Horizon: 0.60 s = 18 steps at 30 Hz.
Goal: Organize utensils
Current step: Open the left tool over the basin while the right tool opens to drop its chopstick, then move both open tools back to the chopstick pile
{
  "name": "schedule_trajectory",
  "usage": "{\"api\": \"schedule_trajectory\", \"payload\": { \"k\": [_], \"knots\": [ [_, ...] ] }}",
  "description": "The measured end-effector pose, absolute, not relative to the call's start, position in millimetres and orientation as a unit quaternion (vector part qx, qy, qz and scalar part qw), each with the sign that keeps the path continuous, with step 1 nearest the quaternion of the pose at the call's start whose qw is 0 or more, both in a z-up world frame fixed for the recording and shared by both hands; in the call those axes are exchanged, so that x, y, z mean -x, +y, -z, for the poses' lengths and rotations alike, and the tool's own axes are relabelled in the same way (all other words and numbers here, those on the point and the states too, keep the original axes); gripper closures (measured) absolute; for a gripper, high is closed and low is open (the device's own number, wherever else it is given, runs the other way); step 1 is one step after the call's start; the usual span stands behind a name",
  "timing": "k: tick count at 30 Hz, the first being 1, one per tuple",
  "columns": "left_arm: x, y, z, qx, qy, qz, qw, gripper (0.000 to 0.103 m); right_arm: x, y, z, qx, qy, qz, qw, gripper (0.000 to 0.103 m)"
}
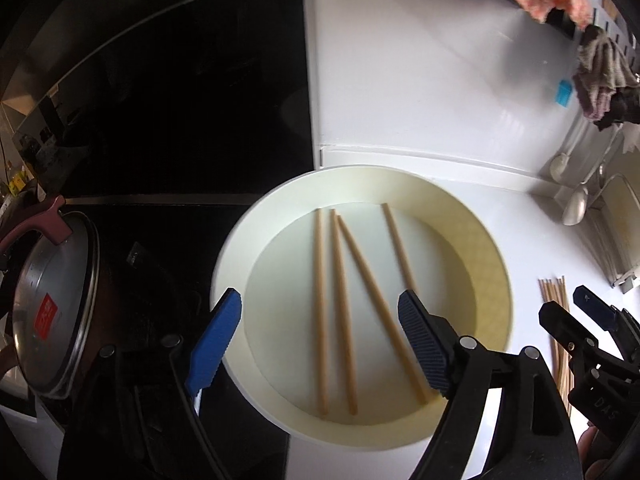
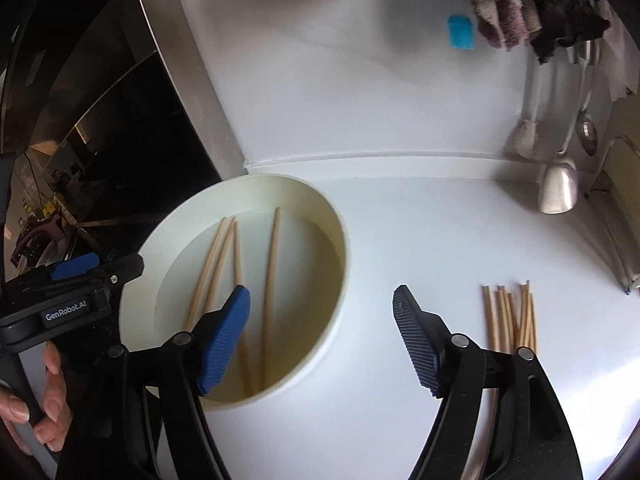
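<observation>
A white round basin point(image 1: 472, 220) point(image 2: 332, 216) stands on the white counter and holds several loose wooden chopsticks point(image 1: 344, 304) point(image 2: 270, 280). A bundle of sorted chopsticks point(image 1: 554, 300) point(image 2: 510, 316) lies on the counter to the basin's right. My left gripper point(image 1: 320, 320) is open and empty, hovering over the basin. My right gripper point(image 2: 320, 320) is open and empty, above the basin's right rim and the counter; it also shows at the right of the left wrist view point(image 1: 568, 304).
A black stove and a pot with a steel lid point(image 1: 52, 312) sit left of the basin. Ladles point(image 2: 558, 188) and cloths point(image 2: 516, 4) hang on the back wall. A dish rack point(image 2: 624, 208) stands at the far right.
</observation>
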<state>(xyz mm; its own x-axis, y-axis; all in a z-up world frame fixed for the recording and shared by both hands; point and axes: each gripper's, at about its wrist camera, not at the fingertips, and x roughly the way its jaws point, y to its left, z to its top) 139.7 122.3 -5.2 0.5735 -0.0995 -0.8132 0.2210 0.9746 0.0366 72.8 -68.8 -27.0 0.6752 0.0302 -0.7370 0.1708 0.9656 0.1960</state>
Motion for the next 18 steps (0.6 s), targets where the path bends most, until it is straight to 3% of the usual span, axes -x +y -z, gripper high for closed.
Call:
{"api": "schedule_trajectory", "payload": {
  "k": [6,18],
  "knots": [
    [-116.4,77.9,7.9,-0.063,0.454,0.109,0.882,0.011,-33.0,-106.3,22.1,-0.115,0.379,0.055,0.917,0.028],
    [-45.9,0.4,15.9,-0.048,0.467,0.119,0.875,0.006,53.5,-192.2,26.5,-0.114,0.368,0.075,0.920,0.022]
  ]
}}
